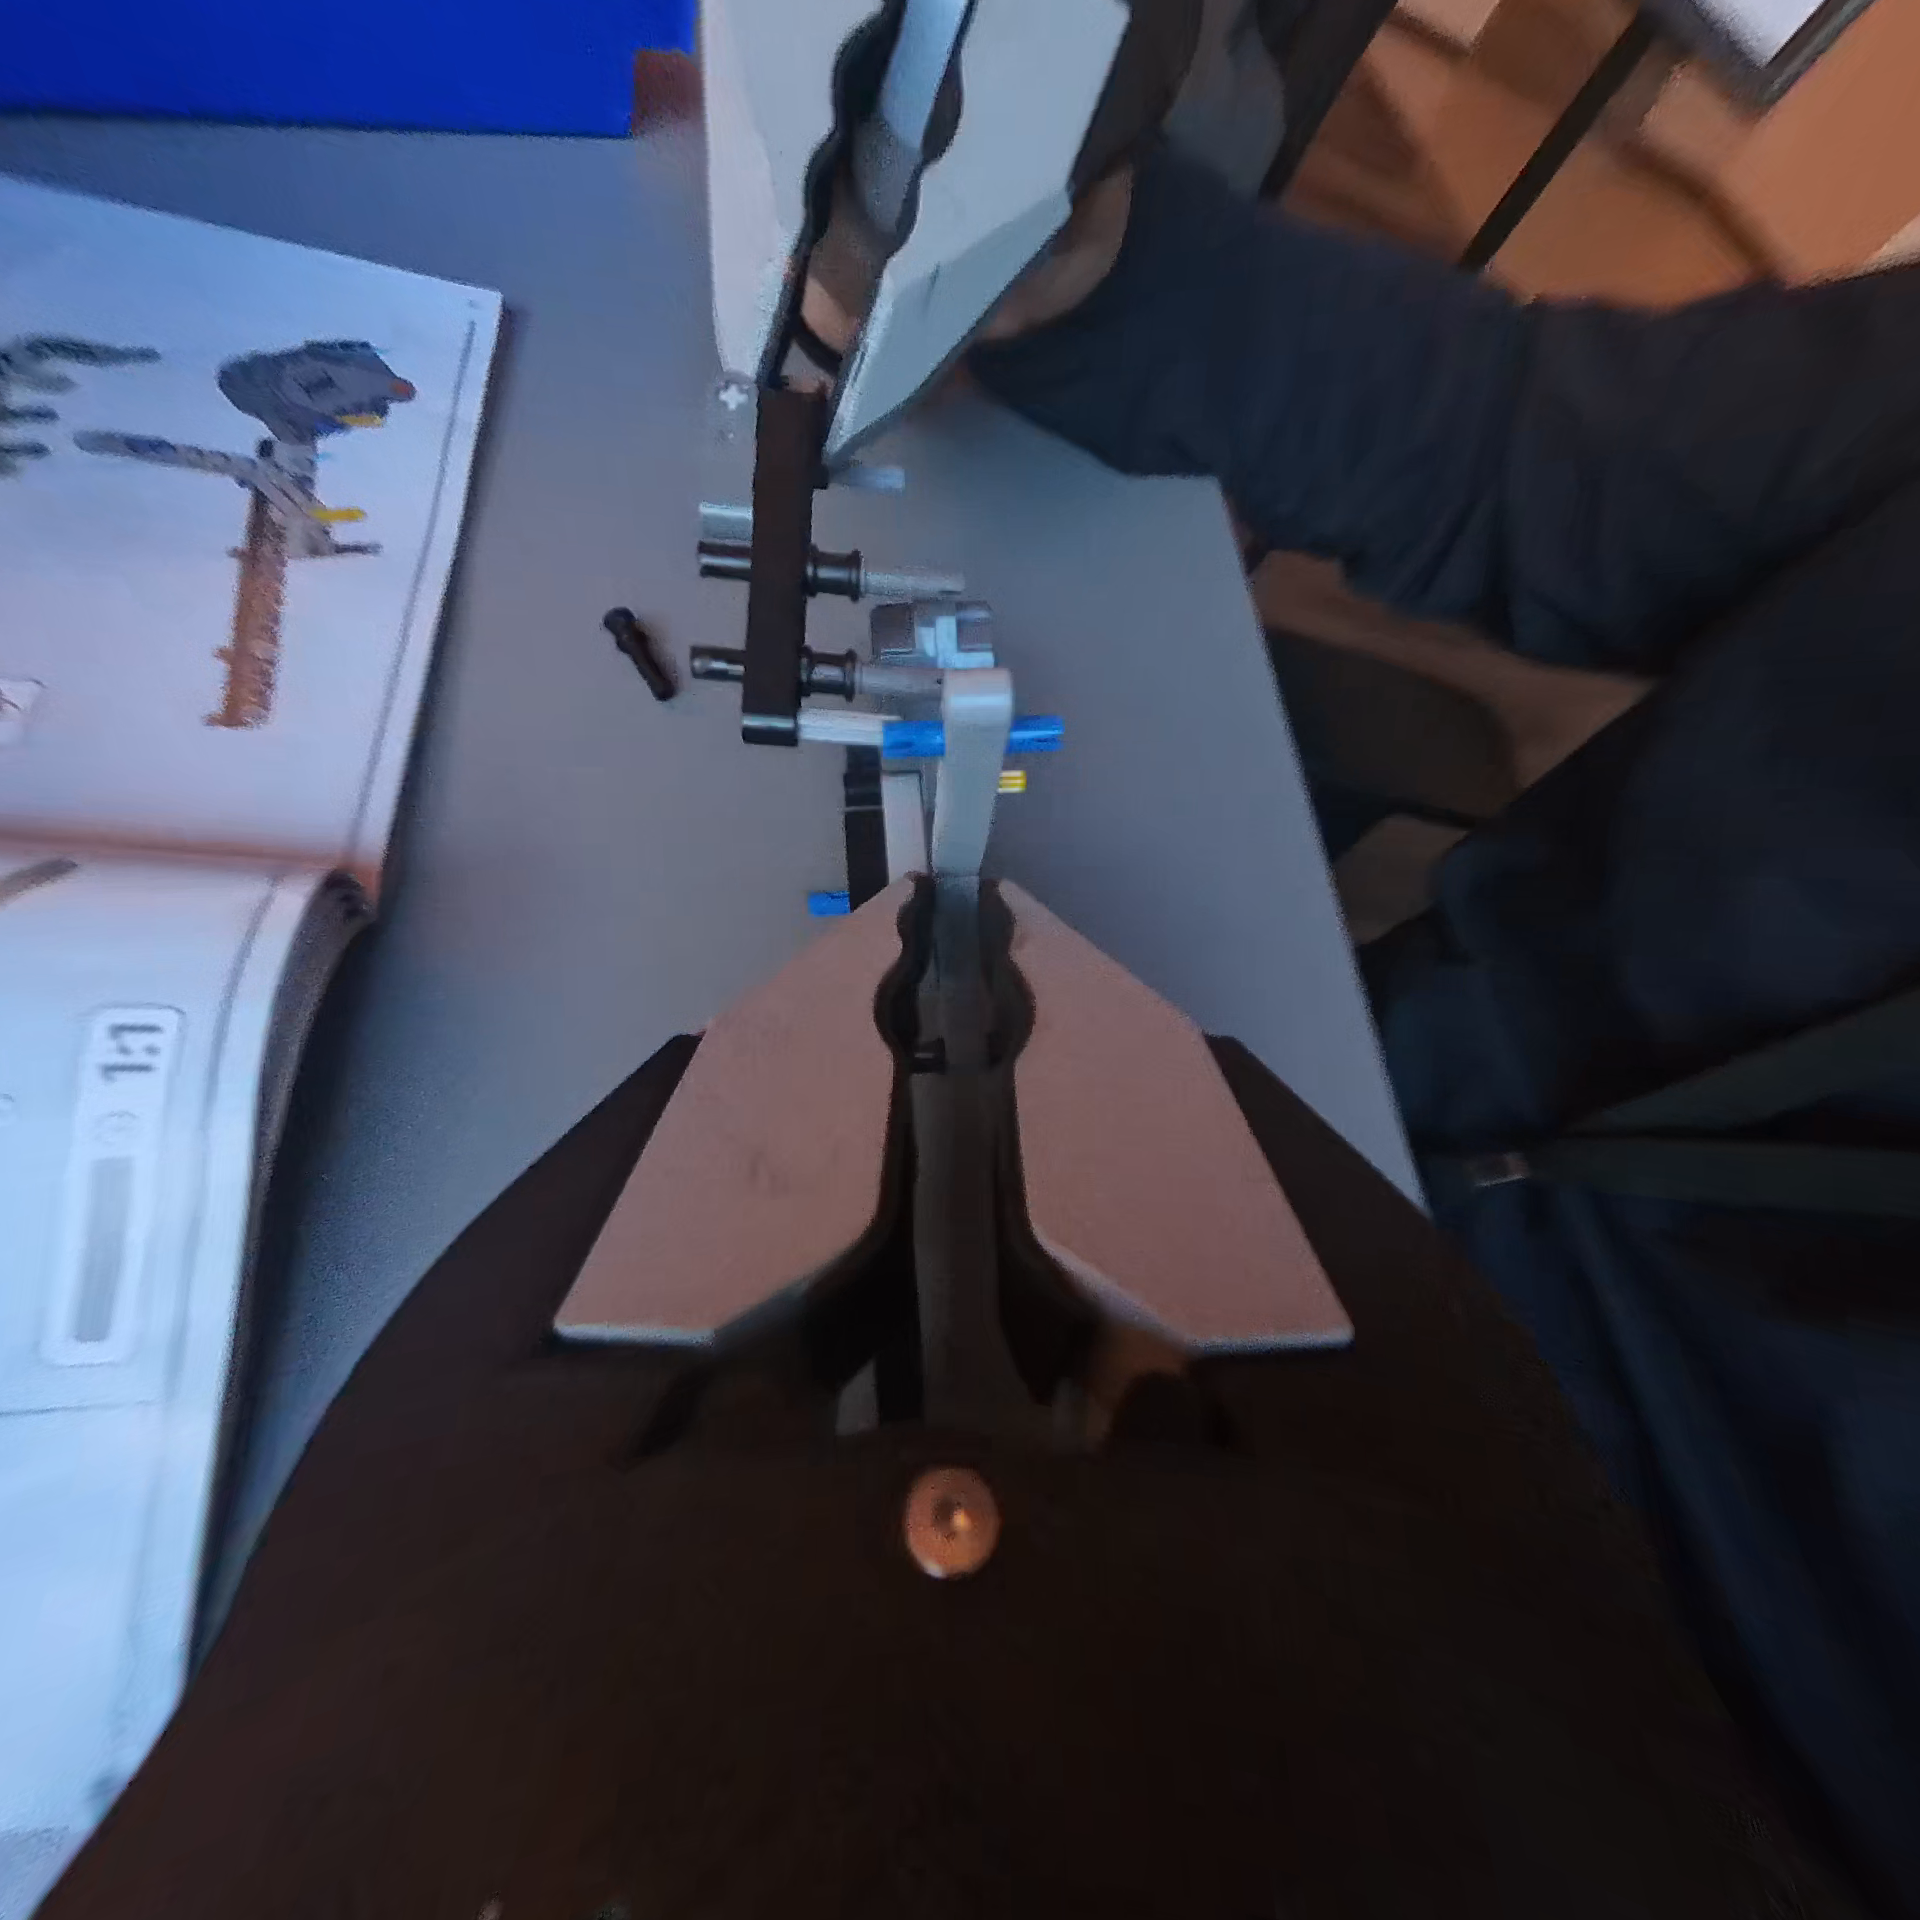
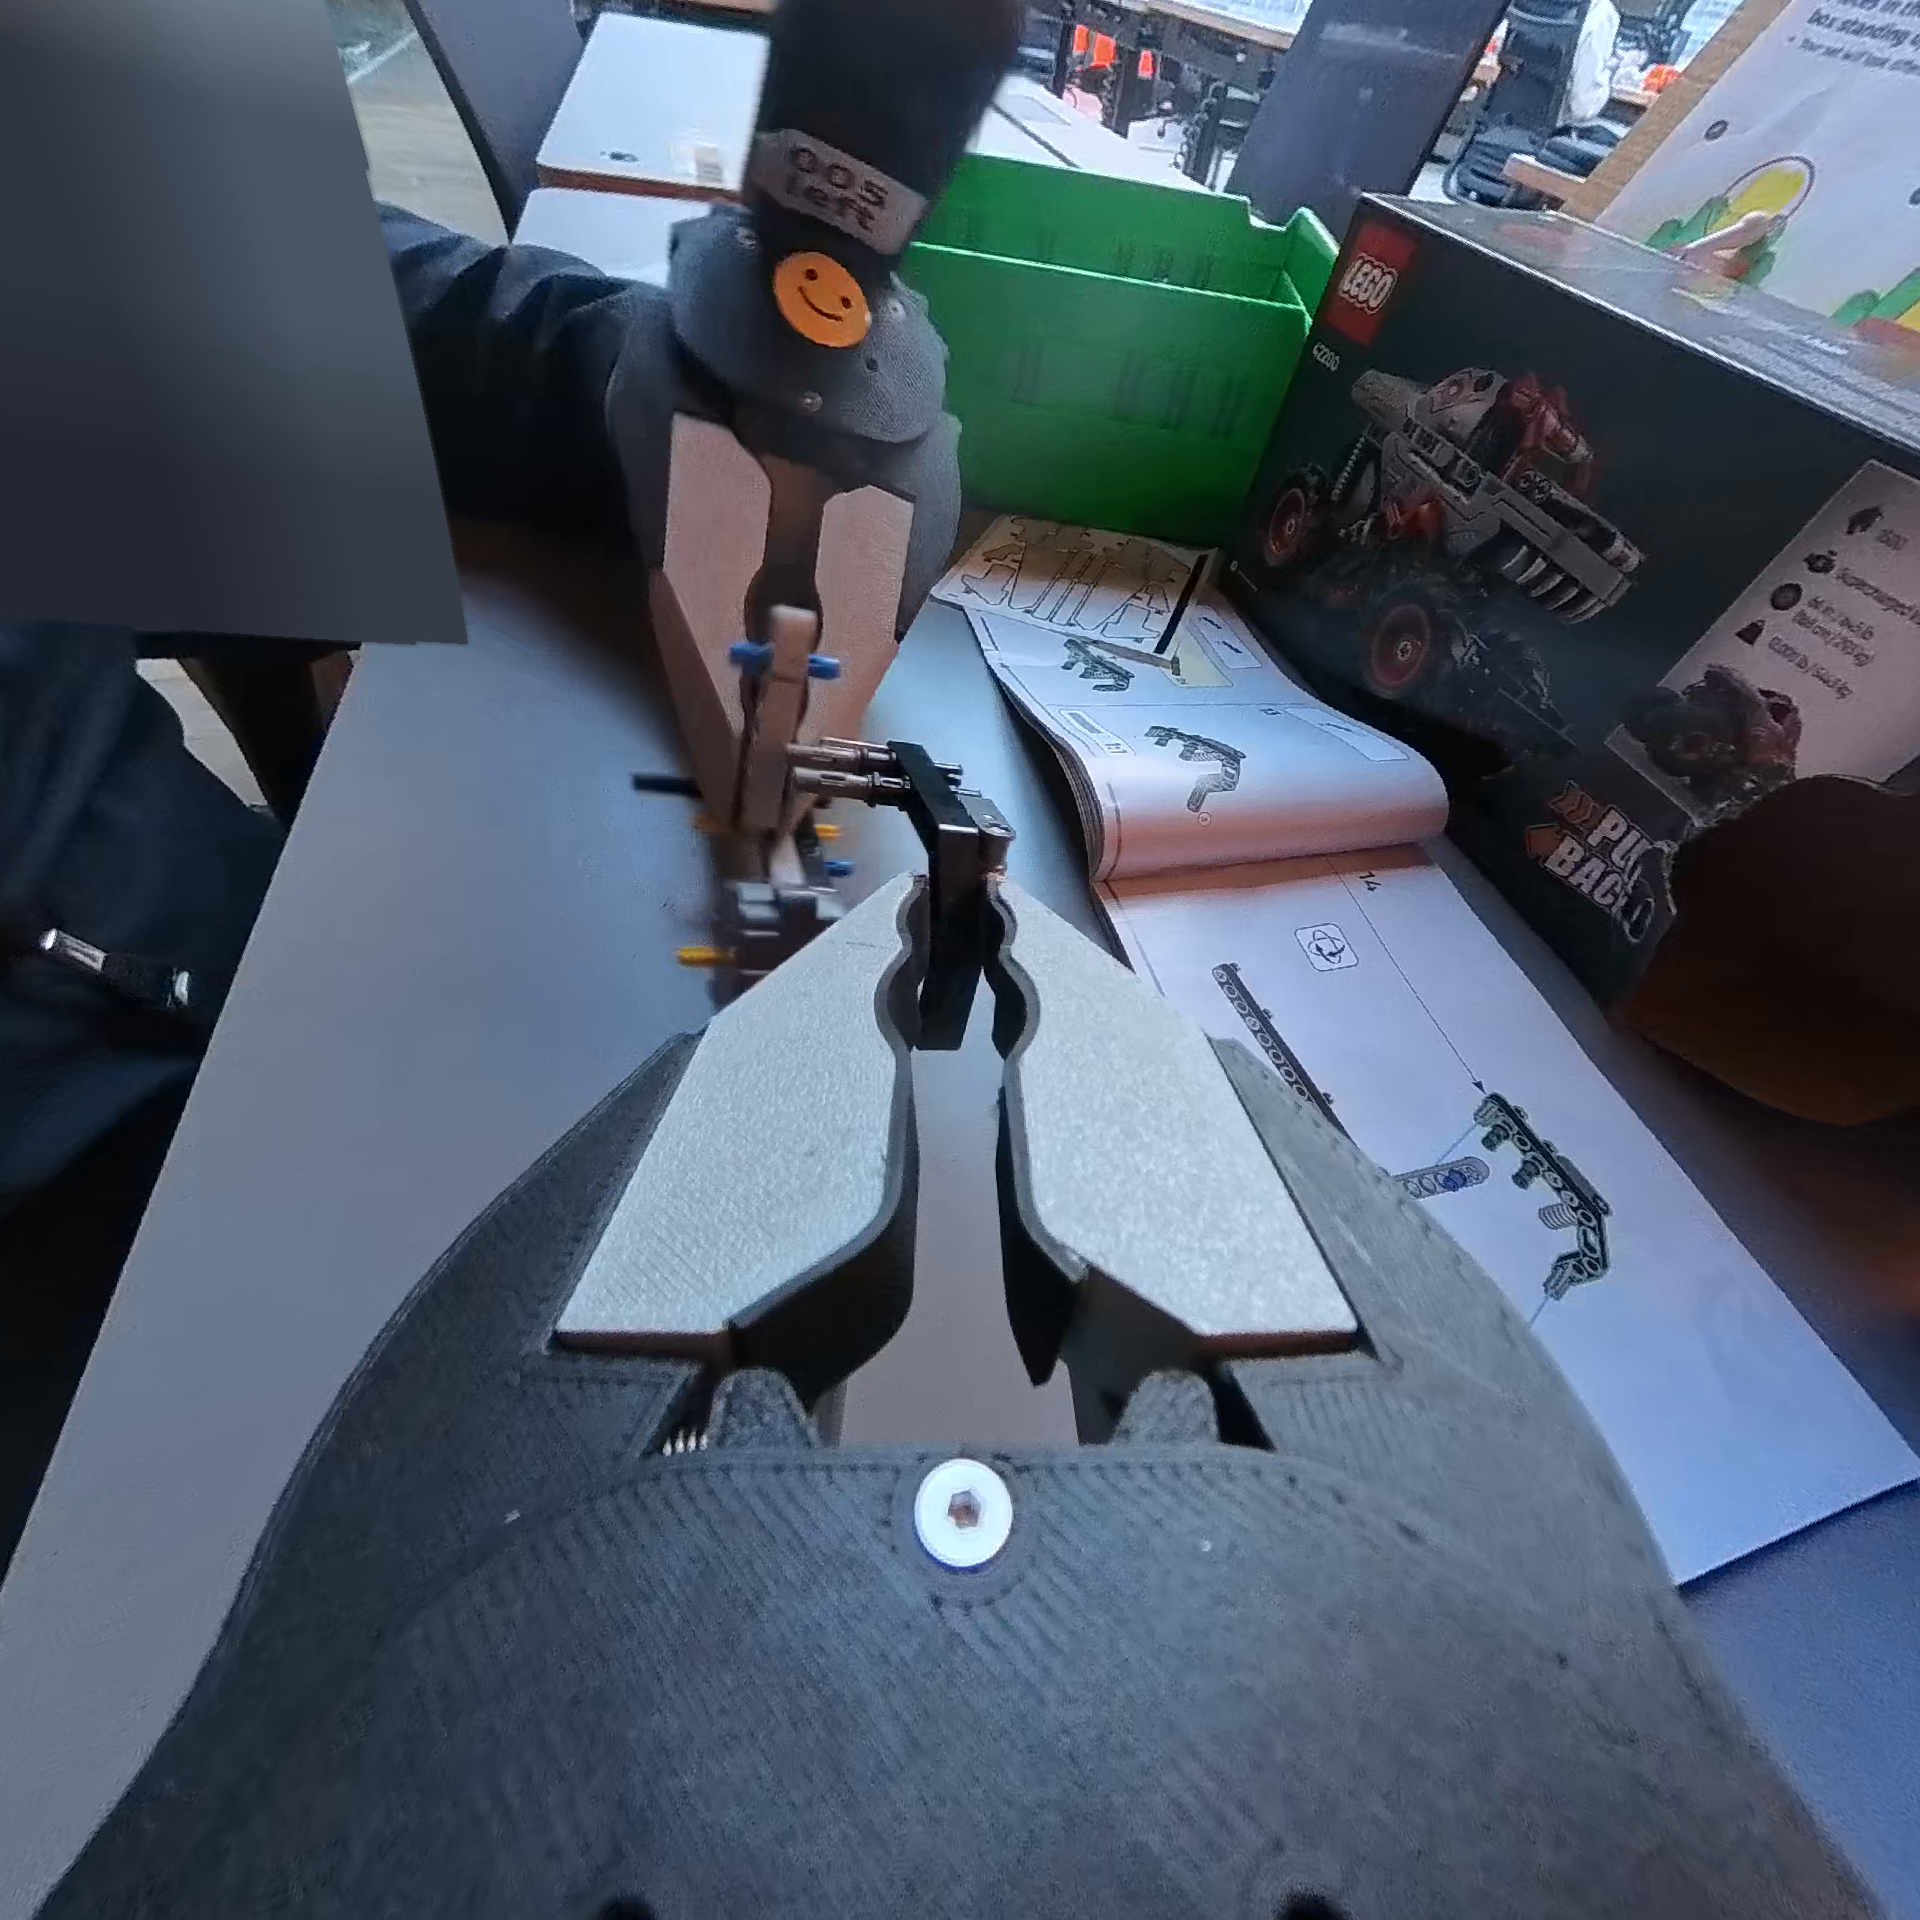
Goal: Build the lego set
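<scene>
I take the open instruction booklet point(image 2: 1299, 831) as my landmark; it lies flat on the table point(image 2: 468, 831). Behind it, in my right wrist view, stands the set box point(image 2: 1558, 499), and beside the box, further back, a bin point(image 2: 1122, 343). Left of the booklet I hold the beam point(image 2: 951, 862) and the assembly point(image 2: 779, 748) above the table. A loose pin point(image 1: 639, 651) lies between booklet and beam.

grey table point(image 2: 468, 831) | on it: open instr. booklet point(image 2: 1455, 1039), LEGO box point(image 2: 1558, 468), loose blk pin point(image 1: 639, 652)
</scene>
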### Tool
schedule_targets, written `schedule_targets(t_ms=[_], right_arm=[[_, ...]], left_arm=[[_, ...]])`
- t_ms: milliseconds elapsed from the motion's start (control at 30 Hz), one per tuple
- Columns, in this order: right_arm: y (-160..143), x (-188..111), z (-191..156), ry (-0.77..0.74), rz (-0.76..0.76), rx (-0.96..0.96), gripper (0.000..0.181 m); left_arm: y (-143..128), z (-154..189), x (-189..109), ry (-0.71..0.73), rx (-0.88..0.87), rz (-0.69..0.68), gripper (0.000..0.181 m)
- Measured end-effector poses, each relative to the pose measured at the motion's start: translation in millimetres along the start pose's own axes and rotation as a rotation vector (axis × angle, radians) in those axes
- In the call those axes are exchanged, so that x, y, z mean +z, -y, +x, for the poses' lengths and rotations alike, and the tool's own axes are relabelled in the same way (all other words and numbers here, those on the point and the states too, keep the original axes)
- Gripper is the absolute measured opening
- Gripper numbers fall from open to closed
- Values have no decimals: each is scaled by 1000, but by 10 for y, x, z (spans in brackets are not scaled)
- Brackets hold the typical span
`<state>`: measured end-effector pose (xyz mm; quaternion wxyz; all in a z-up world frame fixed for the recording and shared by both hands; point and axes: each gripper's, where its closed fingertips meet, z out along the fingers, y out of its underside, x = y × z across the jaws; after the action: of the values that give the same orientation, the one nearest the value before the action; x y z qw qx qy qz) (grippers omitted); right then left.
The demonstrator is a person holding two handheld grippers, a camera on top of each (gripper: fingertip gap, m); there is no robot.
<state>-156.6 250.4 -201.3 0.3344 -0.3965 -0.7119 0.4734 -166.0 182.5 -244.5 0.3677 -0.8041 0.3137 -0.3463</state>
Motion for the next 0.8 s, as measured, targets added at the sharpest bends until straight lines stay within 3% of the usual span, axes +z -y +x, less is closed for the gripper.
schedule_targets(t_ms=[33, 133, 433, 667, 800], right_arm=[[-2, -1, 13, -2, -2, 8, 6], [-29, 10, 65, -14, -13, 38, 6], [-198, 131, 129, 21, -76, 257, 6], [-281, 175, 121, 18, -98, 302, 6], [-278, 144, 150, 4, -93, 314, 6]], left_arm=[[3, 10, -9, -34, -61, 9, 5], [3, 19, -22, -110, -183, 32, 6], [-19, -185, -85, -112, -351, 50, 6], [-43, -183, -58, -69, -253, 20, 10], [-61, -110, -52, -116, -243, 5, 9]])
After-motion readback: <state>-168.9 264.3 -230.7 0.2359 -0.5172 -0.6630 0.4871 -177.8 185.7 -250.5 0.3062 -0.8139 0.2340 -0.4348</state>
